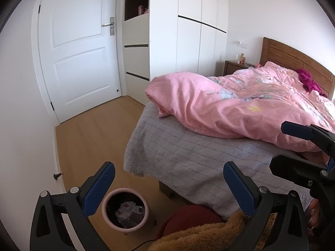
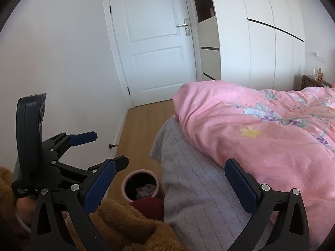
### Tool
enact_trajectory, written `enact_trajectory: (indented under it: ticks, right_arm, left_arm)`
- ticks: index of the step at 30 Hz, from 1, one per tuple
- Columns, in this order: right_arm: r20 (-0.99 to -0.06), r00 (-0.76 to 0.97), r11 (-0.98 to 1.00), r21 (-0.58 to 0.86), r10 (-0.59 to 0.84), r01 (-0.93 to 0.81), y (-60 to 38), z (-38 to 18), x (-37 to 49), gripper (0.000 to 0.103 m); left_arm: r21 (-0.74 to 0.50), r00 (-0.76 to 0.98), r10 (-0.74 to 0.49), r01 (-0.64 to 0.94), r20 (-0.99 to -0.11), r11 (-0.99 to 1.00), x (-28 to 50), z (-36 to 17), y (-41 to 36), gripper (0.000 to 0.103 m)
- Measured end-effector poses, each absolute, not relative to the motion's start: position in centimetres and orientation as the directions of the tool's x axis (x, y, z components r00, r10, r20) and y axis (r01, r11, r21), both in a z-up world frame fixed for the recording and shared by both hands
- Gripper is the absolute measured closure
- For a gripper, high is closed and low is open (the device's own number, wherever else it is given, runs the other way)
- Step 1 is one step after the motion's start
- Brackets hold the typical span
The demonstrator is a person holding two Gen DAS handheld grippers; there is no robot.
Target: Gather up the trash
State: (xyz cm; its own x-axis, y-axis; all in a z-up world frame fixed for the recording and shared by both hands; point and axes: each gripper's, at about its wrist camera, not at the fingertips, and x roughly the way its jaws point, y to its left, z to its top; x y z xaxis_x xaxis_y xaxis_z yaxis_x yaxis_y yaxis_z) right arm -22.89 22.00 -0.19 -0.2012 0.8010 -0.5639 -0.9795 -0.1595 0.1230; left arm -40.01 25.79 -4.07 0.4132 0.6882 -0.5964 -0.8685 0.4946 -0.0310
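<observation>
A pink-rimmed waste bin (image 1: 104,207) stands on the wooden floor by the foot corner of the bed, with crumpled paper trash (image 1: 128,209) inside. In the left wrist view my left gripper (image 1: 169,175) hangs above and beyond the bin, open and empty. My right gripper (image 1: 280,146) shows at the right edge over the bed, also open. The right wrist view has the bin (image 2: 125,182) low in the middle with trash (image 2: 144,188) in it. There my right gripper (image 2: 169,167) is open with nothing between its fingers, and the left gripper (image 2: 111,148) is open to its left.
A bed with a grey sheet (image 1: 178,156) and a rumpled pink duvet (image 1: 230,108) fills the right side. A dark red round seat (image 1: 188,215) and a brown fuzzy garment (image 1: 199,236) lie close below. Beyond are a shut white door (image 1: 79,52), a wardrobe (image 1: 188,41), a nightstand (image 1: 234,67) and a door stopper (image 1: 57,175).
</observation>
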Motion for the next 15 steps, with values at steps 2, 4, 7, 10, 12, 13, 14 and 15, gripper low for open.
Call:
enact_trajectory:
  ticks: [2,4,7,10,12,13,14,15]
  right_arm:
    - [-0.565,-0.193,-0.151,0.121,0.802,-0.981,21.97,-0.2,-22.68,0.0]
    - [-0.569,-0.188,-0.146,0.118,0.801,-0.982,21.86,-0.28,-22.58,0.0]
    - [-0.572,-0.182,-0.143,0.114,0.799,-0.983,21.63,-0.37,-22.5,0.0]
    - [-0.575,-0.184,-0.143,0.116,0.798,-0.983,21.67,-0.39,-22.48,0.0]
    - [-0.576,-0.185,-0.145,0.115,0.796,-0.983,21.67,-0.42,-22.55,0.0]
    - [-0.577,-0.185,-0.146,0.115,0.796,-0.983,21.65,-0.46,-22.6,0.0]
    - [-0.577,-0.187,-0.148,0.114,0.795,-0.982,21.65,-0.46,-22.63,0.0]
    - [-0.577,-0.189,-0.149,0.115,0.795,-0.982,21.61,-0.47,-22.66,0.0]
  left_arm:
    - [-0.029,0.418,0.687,-0.865,-0.595,0.501,-39.84,-4.02,25.79,0.0]
    - [-0.03,0.422,0.685,-0.862,-0.594,0.505,-39.72,-3.99,25.76,0.0]
    - [-0.033,0.425,0.683,-0.861,-0.593,0.508,-39.73,-3.96,25.74,0.0]
    - [-0.039,0.426,0.681,-0.862,-0.596,0.505,-39.81,-4.02,25.86,0.0]
    - [-0.046,0.426,0.677,-0.863,-0.6,0.502,-39.97,-4.09,25.98,0.0]
    - [-0.051,0.428,0.675,-0.863,-0.601,0.502,-40.03,-4.14,26.05,0.0]
    - [-0.056,0.429,0.673,-0.864,-0.603,0.501,-40.07,-4.18,26.08,0.0]
    - [-0.06,0.43,0.671,-0.864,-0.604,0.5,-40.11,-4.24,26.14,0.0]
